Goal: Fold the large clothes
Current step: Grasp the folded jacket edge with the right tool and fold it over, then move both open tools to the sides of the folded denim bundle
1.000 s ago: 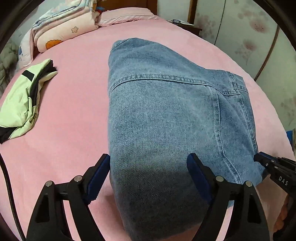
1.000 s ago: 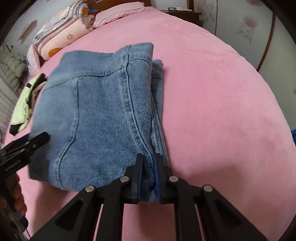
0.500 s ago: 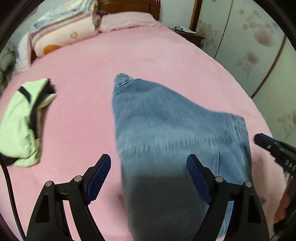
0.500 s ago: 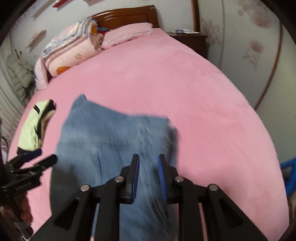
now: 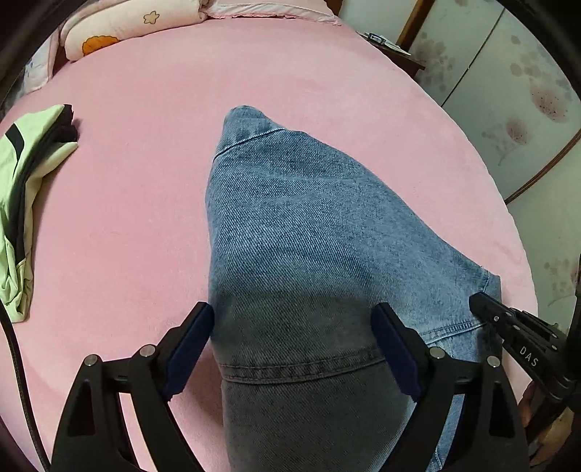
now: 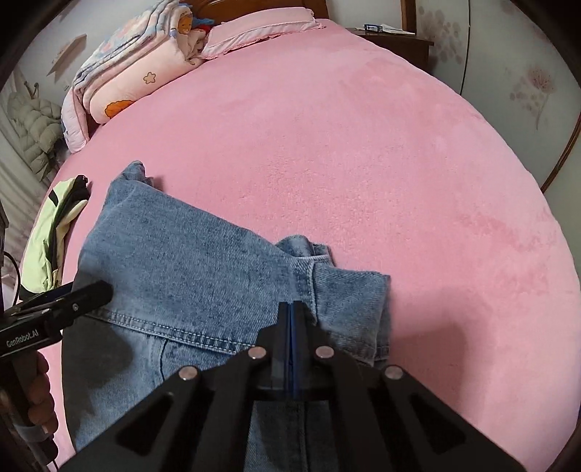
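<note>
Blue denim jeans (image 5: 312,254) lie on the pink bed (image 6: 363,145); left hand-held gripper (image 5: 294,337) gapes wide around them, right hand-held gripper (image 6: 292,308) has just clamped fully closed.

The folded blue denim jeans (image 5: 308,254) lie on the pink plush bed cover (image 5: 145,218). A crumpled light green and black jacket (image 5: 25,203) lies well apart to their left. Behind them, at the far end of the bed, a rolled pink flowery quilt (image 6: 127,80) sits left of a flat pink pillow (image 6: 261,27).
</note>
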The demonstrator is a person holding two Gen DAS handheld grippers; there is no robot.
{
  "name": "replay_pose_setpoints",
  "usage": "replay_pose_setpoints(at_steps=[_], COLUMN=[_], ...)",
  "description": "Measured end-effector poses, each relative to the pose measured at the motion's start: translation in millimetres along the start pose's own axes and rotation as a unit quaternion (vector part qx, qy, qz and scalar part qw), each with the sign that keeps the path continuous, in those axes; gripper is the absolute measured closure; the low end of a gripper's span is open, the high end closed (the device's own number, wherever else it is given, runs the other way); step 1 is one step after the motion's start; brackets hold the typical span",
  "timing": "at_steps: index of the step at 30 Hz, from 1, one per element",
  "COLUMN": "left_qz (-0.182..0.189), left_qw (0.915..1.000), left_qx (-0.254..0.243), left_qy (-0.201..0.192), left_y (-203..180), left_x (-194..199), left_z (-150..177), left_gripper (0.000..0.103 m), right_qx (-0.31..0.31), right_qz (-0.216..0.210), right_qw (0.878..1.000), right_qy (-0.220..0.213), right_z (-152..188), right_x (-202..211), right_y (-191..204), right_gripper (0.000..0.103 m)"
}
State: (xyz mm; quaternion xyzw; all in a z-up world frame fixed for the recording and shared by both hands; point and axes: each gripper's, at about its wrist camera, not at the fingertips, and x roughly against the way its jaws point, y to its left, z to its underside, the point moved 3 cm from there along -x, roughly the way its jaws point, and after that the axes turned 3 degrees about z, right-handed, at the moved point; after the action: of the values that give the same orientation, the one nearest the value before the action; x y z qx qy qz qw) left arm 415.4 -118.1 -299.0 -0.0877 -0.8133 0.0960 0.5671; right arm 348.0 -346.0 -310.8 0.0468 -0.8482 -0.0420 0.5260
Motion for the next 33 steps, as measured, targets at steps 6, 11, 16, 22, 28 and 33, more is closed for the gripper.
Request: replay_pose_setpoints(at_steps=[6, 11, 16, 22, 28, 33], left_qz=[0.005, -0.016, -0.024, -0.018, -0.007, 0.010], left_qw=[0.9997, 0.9996, 0.9997, 0.9994, 0.9987, 0.9975], left_qx=[0.016, 0.004, -0.002, 0.005, 0.018, 0.036], left_qy=[0.017, 0.022, -0.002, -0.029, -0.048, -0.059], left_y=[2.8, -9.0, -20.8, -33.7, -33.3, -34.6], left_x=[5.1, 32.0, 79.4, 140.7, 191.7, 220.3], left_z=[-0.2, 0.4, 2.7, 8.3, 16.1, 26.4], left_gripper=[0.015, 0.015, 0.015, 0.015, 0.015, 0.015], right_qx=[0.007, -0.014, -0.035, -0.044, -0.017, -0.002], right_qz=[0.011, 0.004, -0.006, -0.004, 0.006, 0.006], right_qw=[1.000, 1.000, 0.999, 0.998, 0.998, 0.998], right_qy=[0.006, 0.004, -0.014, -0.042, -0.059, -0.070], right_z=[-3.8, -3.0, -3.5, -3.6, 0.9, 5.9], right_x=[10.5, 40.8, 87.4, 149.8, 198.3, 227.5], right_y=[12.0, 12.7, 12.5, 15.9, 26.9, 32.2], right_gripper=[0.100, 0.077, 0.055, 0.042, 0.039, 0.039])
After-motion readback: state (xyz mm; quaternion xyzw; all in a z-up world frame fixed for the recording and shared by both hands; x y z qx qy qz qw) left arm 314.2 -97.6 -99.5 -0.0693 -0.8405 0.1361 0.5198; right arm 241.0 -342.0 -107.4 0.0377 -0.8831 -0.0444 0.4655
